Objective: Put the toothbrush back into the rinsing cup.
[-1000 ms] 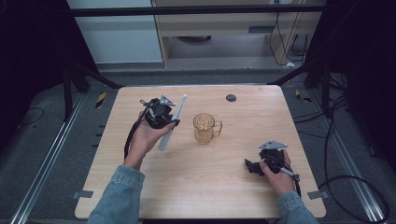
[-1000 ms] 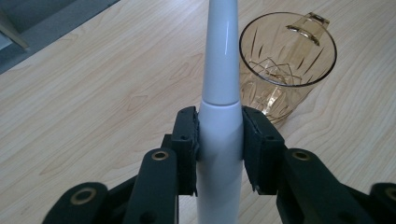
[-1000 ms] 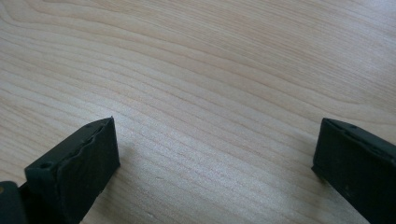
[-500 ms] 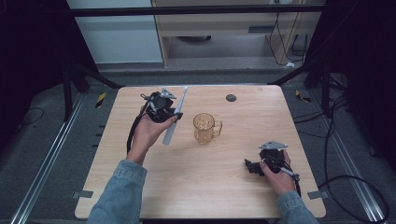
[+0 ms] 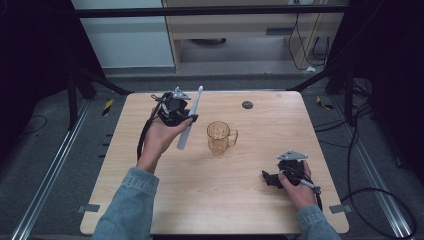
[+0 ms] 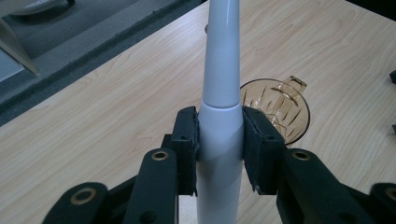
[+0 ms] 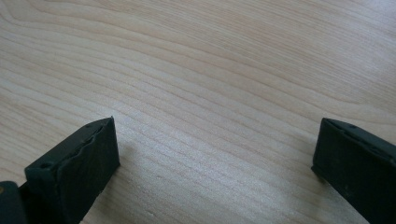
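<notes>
A white tapered stick (image 5: 183, 138) hangs above the table's left half, slanting from far right to near left in the high view. My left gripper (image 5: 188, 120) is shut on it near its middle. In the left gripper view both pads press the stick (image 6: 220, 70) at its thicker part, and my left gripper (image 6: 219, 140) points along it. An amber glass mug (image 5: 219, 137) stands upright at the table's centre, just right of the stick; the mug (image 6: 280, 106) lies beyond the right jaw. My right gripper (image 5: 268, 179) rests on the near right of the table, open (image 7: 215, 158) over bare wood.
The wooden table (image 5: 225, 205) has a small dark round disc (image 5: 247, 105) near its far edge. Black frame legs and cables stand around the table, and a pale cabinet lies beyond it.
The left hand has lifted the stick a little and carried it slightly away from the person. The right hand and the mug have stayed put.
</notes>
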